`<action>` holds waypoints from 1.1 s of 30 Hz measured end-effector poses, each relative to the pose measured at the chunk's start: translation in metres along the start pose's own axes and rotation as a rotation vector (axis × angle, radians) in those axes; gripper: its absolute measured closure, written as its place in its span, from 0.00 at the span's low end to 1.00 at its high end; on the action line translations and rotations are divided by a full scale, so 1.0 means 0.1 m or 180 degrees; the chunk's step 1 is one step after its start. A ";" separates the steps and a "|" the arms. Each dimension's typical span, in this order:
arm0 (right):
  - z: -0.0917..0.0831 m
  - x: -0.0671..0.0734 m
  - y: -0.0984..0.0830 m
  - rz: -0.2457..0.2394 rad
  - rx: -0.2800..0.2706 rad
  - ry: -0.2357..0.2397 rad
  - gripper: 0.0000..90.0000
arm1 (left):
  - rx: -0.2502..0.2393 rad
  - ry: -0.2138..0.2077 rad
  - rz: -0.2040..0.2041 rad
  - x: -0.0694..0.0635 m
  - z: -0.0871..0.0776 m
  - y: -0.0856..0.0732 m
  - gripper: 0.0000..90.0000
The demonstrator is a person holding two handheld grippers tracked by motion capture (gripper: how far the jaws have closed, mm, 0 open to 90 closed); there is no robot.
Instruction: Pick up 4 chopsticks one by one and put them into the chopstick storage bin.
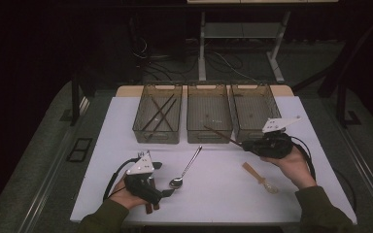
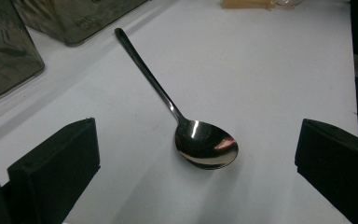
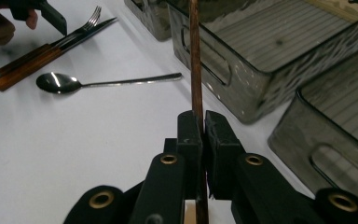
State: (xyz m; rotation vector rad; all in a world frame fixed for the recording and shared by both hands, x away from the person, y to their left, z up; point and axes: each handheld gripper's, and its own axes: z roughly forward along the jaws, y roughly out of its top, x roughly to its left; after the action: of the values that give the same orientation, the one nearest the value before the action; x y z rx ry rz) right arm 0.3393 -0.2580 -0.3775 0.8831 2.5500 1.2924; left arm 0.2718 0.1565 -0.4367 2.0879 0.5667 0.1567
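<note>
A thin brown chopstick (image 3: 196, 56) is clamped between the closed jaws of the right gripper (image 3: 203, 122); in the right gripper view it is seen rising straight up from between the pads. In the high view the chopstick (image 1: 221, 135) is held above the white table (image 1: 223, 189), extending from the right gripper (image 1: 246, 145) toward the front wall of the middle bin (image 1: 209, 112), with its far tip over that bin's near edge. Three clear, dark-tinted bins are set side by side along the far edge of the table: two chopsticks (image 1: 159, 114) are seen lying crossed in the left bin (image 1: 158, 113), and the right bin (image 1: 253, 109) stands just beyond the right gripper. A metal spoon (image 1: 186, 168) lies on the table between the two hands, its bowl toward the person. The left gripper (image 1: 167, 192) rests low at the near left of the table with its jaws spread wide and nothing between the pads; in the left gripper view the spoon (image 2: 186, 119) lies just ahead of them. A wooden-handled utensil with a clear head (image 1: 261, 178) lies on the table near the right hand (image 1: 294, 165). In the right gripper view, a fork and a knife with brown handles (image 3: 46, 52) are seen lying beside the left hand (image 3: 0, 28).
</note>
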 end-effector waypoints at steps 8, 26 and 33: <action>0.14 0.04 0.14 0.0003 -0.0001 -0.0029 0.95 | -0.0023 -0.0004 -0.0033 -0.01 0.01 0.00 0.00; 0.50 0.14 0.50 -0.0017 0.0035 -0.0158 0.95 | -0.0024 -0.0007 -0.0025 0.00 0.00 0.00 0.00; 0.66 0.15 0.69 0.0005 0.0042 -0.0172 0.95 | -0.0040 -0.0007 -0.0040 0.00 0.01 0.00 0.00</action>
State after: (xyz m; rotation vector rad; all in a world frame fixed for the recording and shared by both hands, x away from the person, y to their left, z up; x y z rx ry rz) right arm 0.3818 -0.1727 -0.3625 0.9101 2.5197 1.2363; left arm 0.2714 0.1561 -0.4373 2.0715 0.5760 0.1502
